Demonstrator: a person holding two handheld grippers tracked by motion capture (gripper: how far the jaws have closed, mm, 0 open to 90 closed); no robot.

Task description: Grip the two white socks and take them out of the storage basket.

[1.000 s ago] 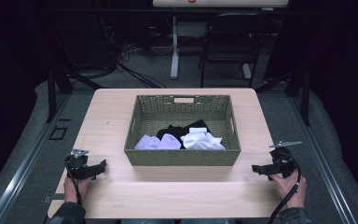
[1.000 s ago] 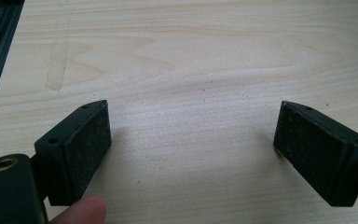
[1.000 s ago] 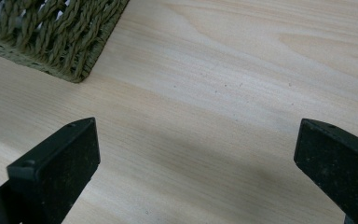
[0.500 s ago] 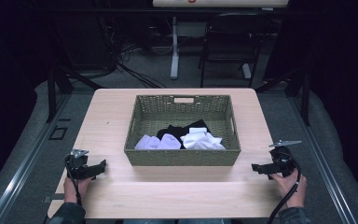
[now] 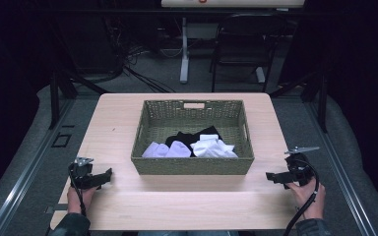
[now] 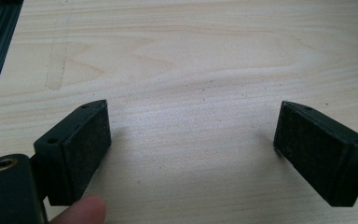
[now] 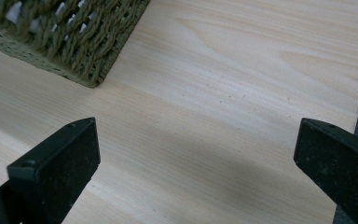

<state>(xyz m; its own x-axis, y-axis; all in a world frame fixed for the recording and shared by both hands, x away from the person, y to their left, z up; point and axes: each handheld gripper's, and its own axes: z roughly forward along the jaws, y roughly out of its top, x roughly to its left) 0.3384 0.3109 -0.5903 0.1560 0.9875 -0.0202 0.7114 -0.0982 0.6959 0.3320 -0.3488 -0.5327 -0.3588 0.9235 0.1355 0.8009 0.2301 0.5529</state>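
High view: a pale wooden table (image 5: pixel 128 123) stands in a dark room, with a chair and cables on the floor beyond it. At the table's middle sits a rectangular woven basket (image 5: pixel 193 165), olive green, with a handle slot in its far wall. Inside lie socks: a black one (image 5: pixel 189 136) toward the back, and white socks (image 5: pixel 192 148) bunched along the near wall, touching one another.

A person's hands enter from the bottom edge, each holding a tool. The left tongs (image 5: pixel 109 173) rest near the table's left front edge, well apart from the basket. The right tongs (image 5: pixel 268 175) hover near the right front edge, just beside the basket's near right corner.

In the left gripper view, the left tongs (image 6: pixel 192 135) are spread wide over bare wood, holding nothing; a fingertip shows at the bottom. In the right gripper view, the right tongs (image 7: pixel 198 158) are likewise spread wide and empty, with the basket's corner (image 7: pixel 88 56) at upper left.

The socks look soft, light and limp; they would likely sag and drape when lifted. Pinching a raised fold near the middle of one sock seems the best hold, since neighbouring socks could cling and come along.
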